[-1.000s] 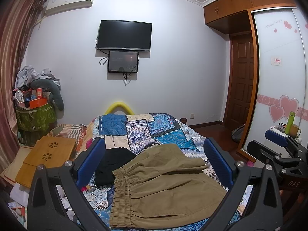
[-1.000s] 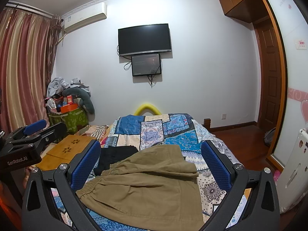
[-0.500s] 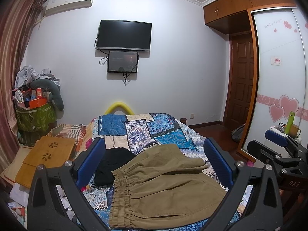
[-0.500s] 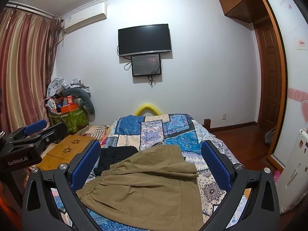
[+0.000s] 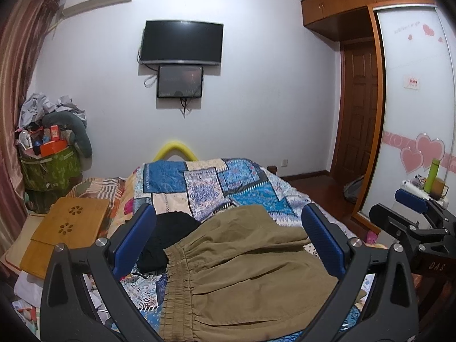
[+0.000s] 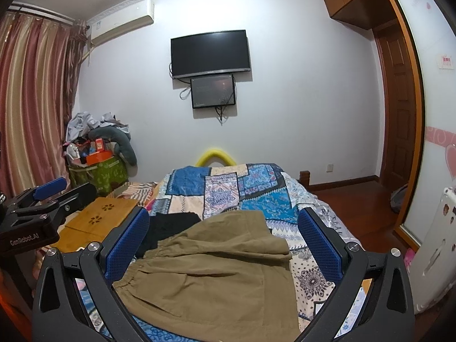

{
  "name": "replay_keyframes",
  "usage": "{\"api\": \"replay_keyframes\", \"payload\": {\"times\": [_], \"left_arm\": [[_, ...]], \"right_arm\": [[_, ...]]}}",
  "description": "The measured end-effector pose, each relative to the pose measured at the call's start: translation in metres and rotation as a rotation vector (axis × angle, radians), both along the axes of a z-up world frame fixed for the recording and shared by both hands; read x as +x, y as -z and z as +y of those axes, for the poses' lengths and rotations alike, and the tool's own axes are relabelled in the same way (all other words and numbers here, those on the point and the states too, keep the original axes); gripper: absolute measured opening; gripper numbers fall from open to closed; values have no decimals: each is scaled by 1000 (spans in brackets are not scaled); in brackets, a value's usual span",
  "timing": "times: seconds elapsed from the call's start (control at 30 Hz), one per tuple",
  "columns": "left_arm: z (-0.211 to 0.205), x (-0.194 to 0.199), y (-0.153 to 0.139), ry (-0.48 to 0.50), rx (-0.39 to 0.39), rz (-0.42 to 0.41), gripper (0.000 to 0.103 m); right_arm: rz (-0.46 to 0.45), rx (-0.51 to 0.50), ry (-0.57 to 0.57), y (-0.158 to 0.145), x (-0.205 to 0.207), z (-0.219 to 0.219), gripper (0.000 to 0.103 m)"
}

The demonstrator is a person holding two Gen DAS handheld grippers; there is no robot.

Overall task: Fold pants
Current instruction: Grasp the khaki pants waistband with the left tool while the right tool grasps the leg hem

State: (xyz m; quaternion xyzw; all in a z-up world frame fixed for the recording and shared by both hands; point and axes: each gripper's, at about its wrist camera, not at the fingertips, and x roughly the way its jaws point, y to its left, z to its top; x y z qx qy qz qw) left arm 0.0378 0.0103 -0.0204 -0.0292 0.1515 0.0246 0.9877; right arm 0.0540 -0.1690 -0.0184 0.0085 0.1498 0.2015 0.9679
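Here both claws gape wide above khaki pants (image 5: 242,270); green bin (image 5: 51,168) overflows with clutter.

Both my wrist cameras look level along the bed (image 5: 205,182) from its near end toward the wall with the TV (image 5: 181,42). The left view sits slightly to the left and sees my right gripper (image 5: 410,205) at its right edge; the right view sees my left gripper (image 6: 51,188) at its left edge. Both share the pants (image 6: 216,265), close below.
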Motion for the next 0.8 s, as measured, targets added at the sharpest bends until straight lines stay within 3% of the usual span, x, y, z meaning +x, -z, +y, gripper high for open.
{"api": "replay_keyframes", "payload": {"times": [0.3, 0.47, 0.6, 0.8], "left_arm": [[27, 87, 47, 5, 59, 218, 103], [52, 132, 84, -4, 59, 358, 101], [72, 163, 115, -20, 54, 471, 90], [95, 195, 157, -12, 6, 640, 85]], "right_arm": [[107, -90, 63, 44, 51, -17, 103], [251, -155, 51, 82, 93, -35, 103], [386, -130, 14, 111, 124, -50, 103], [562, -91, -17, 144, 157, -60, 84]]}}
